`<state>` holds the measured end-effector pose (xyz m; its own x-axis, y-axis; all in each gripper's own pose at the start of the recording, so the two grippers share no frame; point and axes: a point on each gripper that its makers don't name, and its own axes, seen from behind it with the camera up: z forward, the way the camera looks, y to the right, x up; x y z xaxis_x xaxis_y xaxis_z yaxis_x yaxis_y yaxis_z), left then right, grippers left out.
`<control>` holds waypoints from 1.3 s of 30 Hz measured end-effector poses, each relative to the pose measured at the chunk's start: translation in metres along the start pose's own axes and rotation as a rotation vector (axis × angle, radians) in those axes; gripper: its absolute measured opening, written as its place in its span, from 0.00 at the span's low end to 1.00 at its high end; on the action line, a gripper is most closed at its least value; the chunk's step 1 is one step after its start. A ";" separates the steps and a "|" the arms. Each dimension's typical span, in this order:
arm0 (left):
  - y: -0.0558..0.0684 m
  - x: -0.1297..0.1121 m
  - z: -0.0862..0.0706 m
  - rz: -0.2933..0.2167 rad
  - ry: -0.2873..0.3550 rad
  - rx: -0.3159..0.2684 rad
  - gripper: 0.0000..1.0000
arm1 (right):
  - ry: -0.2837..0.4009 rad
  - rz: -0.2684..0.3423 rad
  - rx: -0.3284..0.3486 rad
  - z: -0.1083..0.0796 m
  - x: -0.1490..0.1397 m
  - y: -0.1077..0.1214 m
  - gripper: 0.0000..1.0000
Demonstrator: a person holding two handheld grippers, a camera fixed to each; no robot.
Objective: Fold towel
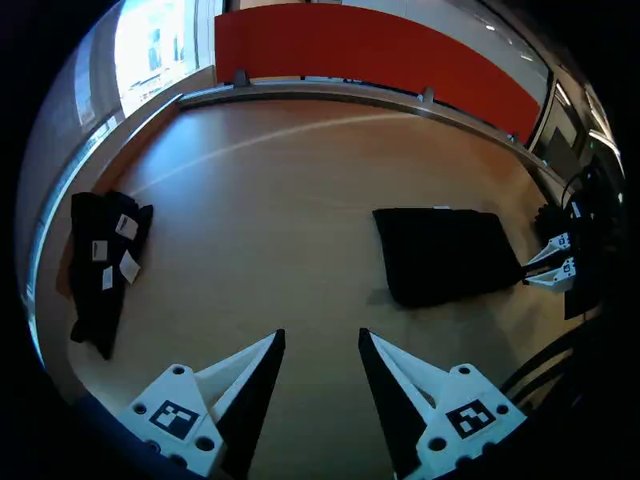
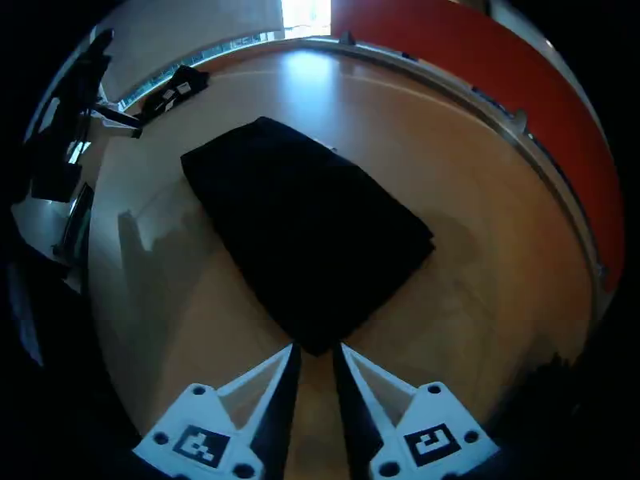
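A black towel (image 2: 308,232) lies folded into a flat rectangle on the wooden table (image 2: 480,240); in the left gripper view it lies at the right (image 1: 444,252). My right gripper (image 2: 316,350) sits low at the towel's near corner, which pokes between its fingertips; a narrow gap remains and the jaws do not press on the cloth. From the left gripper view, that gripper (image 1: 530,270) shows at the towel's right corner. My left gripper (image 1: 320,336) hovers open over bare table, well left of the towel, with nothing between its fingers.
A heap of black cloths with white tags (image 1: 104,256) lies near the table's left edge (image 2: 176,84). A raised metal rim (image 1: 320,90) and a red panel (image 1: 368,48) bound the far side. Dark equipment (image 1: 588,216) stands at the right.
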<state>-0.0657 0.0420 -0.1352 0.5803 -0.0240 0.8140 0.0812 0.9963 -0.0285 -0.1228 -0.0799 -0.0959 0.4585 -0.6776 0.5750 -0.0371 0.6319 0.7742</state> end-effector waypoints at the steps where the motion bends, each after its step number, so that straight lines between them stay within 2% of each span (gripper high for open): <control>1: 0.000 -0.001 -0.001 -0.001 0.000 0.001 0.67 | 0.000 0.003 0.001 0.000 0.000 0.000 0.23; 6: -0.002 -0.004 -0.003 -0.003 -0.003 0.004 0.67 | -0.001 0.009 0.006 0.001 0.000 0.000 0.07; 8: -0.003 -0.004 -0.004 -0.002 -0.004 0.006 0.67 | -0.002 0.008 0.006 0.001 0.000 0.000 0.06; 17: -0.004 -0.004 -0.006 -0.005 -0.002 0.004 0.67 | 0.010 -0.012 -0.005 -0.005 0.009 0.002 0.05; 23: -0.004 -0.007 -0.009 -0.012 -0.003 0.002 0.67 | 0.019 -0.052 -0.022 -0.016 0.025 0.007 0.05; 29: -0.002 -0.013 -0.016 -0.040 -0.001 -0.012 0.67 | 0.059 -0.109 -0.037 -0.030 0.059 0.008 0.05; 39: -0.007 -0.024 -0.029 -0.058 0.003 -0.002 0.67 | 0.148 -0.224 -0.043 -0.050 0.131 -0.002 0.04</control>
<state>-0.0567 0.0336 -0.1711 0.5774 -0.0817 0.8124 0.1163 0.9931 0.0172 -0.0180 -0.1515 -0.0353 0.5756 -0.7422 0.3432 0.1166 0.4899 0.8640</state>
